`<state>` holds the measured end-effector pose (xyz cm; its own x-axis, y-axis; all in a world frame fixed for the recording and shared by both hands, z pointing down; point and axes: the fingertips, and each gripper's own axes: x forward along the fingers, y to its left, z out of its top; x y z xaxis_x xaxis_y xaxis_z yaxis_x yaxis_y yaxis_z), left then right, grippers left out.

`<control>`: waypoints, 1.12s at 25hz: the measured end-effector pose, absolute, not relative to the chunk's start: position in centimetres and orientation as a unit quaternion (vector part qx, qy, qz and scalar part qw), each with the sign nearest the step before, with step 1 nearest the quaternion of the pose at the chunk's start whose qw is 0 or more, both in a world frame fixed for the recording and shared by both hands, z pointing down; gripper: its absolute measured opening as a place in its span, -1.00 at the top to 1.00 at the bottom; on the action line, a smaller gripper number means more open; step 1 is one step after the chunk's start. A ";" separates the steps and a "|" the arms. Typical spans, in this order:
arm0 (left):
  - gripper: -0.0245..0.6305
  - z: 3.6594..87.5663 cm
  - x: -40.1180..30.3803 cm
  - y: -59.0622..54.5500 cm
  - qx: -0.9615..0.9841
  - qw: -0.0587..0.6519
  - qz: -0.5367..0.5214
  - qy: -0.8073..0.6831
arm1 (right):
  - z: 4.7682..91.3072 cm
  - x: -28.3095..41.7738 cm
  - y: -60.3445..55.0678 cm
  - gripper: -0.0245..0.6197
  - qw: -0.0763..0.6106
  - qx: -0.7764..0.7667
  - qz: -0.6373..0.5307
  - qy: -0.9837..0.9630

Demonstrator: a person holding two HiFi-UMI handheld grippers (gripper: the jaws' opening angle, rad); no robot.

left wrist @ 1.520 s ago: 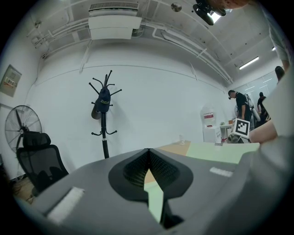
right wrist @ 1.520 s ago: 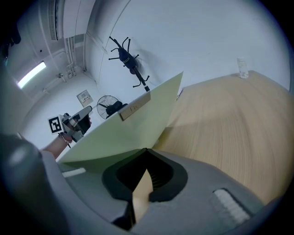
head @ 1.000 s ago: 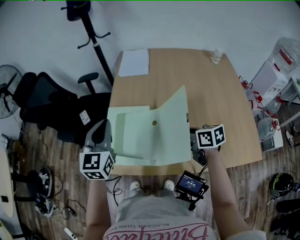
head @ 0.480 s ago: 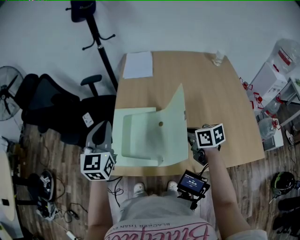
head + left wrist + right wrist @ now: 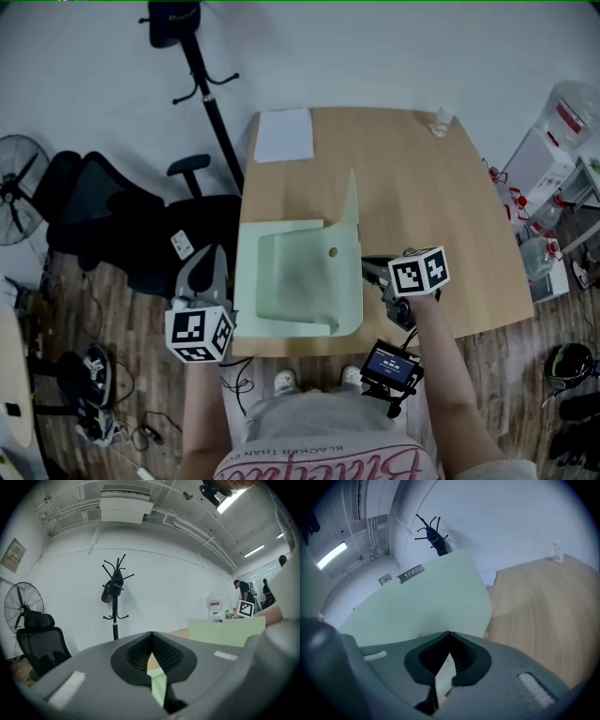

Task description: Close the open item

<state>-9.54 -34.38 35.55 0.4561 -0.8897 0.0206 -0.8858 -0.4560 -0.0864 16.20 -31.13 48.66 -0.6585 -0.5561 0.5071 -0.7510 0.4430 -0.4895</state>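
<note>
A light green folder (image 5: pixel 295 281) lies on the wooden table (image 5: pixel 422 187) near its front edge. The folder's cover (image 5: pixel 351 214) stands almost upright along the right side. My right gripper (image 5: pixel 368 268) is shut on the cover's lower edge; in the right gripper view a pale strip sits between the jaws of that gripper (image 5: pixel 445 667) and the cover (image 5: pixel 426 602) fills the view. My left gripper (image 5: pixel 225 272) is at the folder's left edge. In the left gripper view the jaws of that gripper (image 5: pixel 152 665) are pressed together on a green sliver.
A white sheet (image 5: pixel 284 134) lies at the table's far left corner, a small clear bottle (image 5: pixel 441 120) at the far right. A coat stand (image 5: pixel 202 66), office chair (image 5: pixel 103 216) and fan (image 5: pixel 19 183) stand left of the table. Water jugs (image 5: pixel 562 112) stand at the right.
The right gripper has swung the folder's cover up from lying open on the right to nearly upright. The left gripper has stayed at the left edge.
</note>
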 end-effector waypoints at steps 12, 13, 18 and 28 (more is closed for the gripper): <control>0.88 35.1 -11.5 -35.3 -0.855 0.021 -0.007 0.519 | 48.5 13.4 -31.9 0.92 0.164 0.389 0.345 -0.839; 0.88 35.1 -11.7 -35.3 -0.855 0.019 -0.006 0.519 | 48.5 13.2 -32.0 0.92 0.165 0.389 0.343 -0.839; 0.88 35.3 -12.5 -35.5 -0.857 0.012 0.000 0.515 | 48.5 12.2 -32.4 0.92 0.171 0.389 0.341 -0.838; 0.88 35.7 -13.6 -35.8 -0.860 0.004 0.005 0.510 | 48.4 10.3 -33.0 0.92 0.186 0.389 0.335 -0.838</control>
<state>-13.60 -35.80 35.70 0.4795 -0.8775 -0.0135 -0.8775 -0.4795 -0.0021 10.27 -33.04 48.42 -0.6287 -0.5275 0.5714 -0.7760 0.4735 -0.4168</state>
